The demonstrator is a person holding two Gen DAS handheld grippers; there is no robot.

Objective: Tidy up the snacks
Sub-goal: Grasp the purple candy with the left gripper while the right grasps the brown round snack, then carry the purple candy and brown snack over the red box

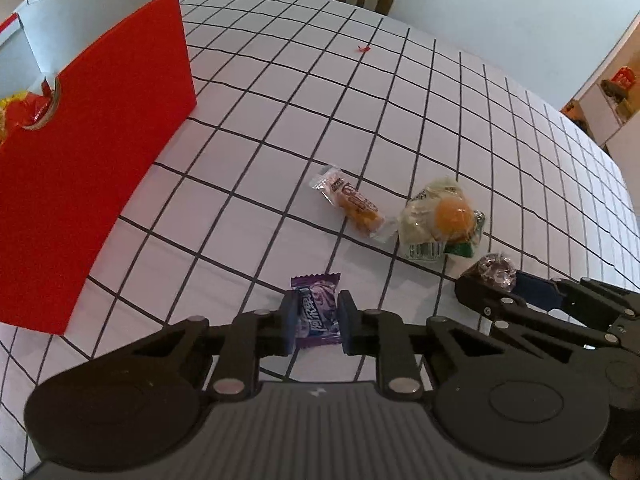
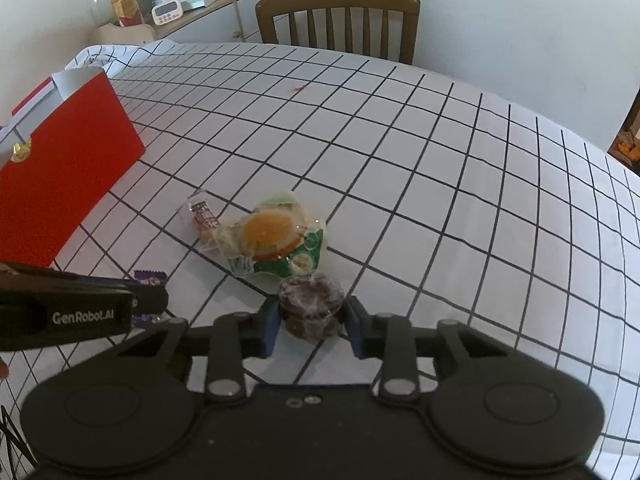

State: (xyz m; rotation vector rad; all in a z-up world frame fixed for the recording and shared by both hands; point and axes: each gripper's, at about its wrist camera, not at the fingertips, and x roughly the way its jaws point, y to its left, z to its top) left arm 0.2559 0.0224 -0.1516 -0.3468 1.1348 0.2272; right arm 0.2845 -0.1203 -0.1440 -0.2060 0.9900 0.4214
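Observation:
A purple wrapped candy [image 1: 317,309] sits between the fingers of my left gripper [image 1: 316,326], which touch its sides; it also peeks out in the right wrist view [image 2: 149,279]. A dark brown wrapped cake [image 2: 311,309] sits between the fingers of my right gripper [image 2: 311,326], which close on it; it also shows in the left wrist view [image 1: 496,271]. Both snacks rest on or just above the cloth. An orange-labelled snack bar [image 1: 354,203] and a clear bag with an orange jelly cup [image 1: 442,220] lie beyond. A red box [image 1: 88,152] stands at left with snacks inside.
The checked tablecloth [image 1: 360,100] covers the table. A wooden chair [image 2: 340,20] stands at the far edge. A sideboard with jars and a timer [image 2: 168,4] is behind on the left. A small red scrap [image 1: 363,49] lies on the cloth.

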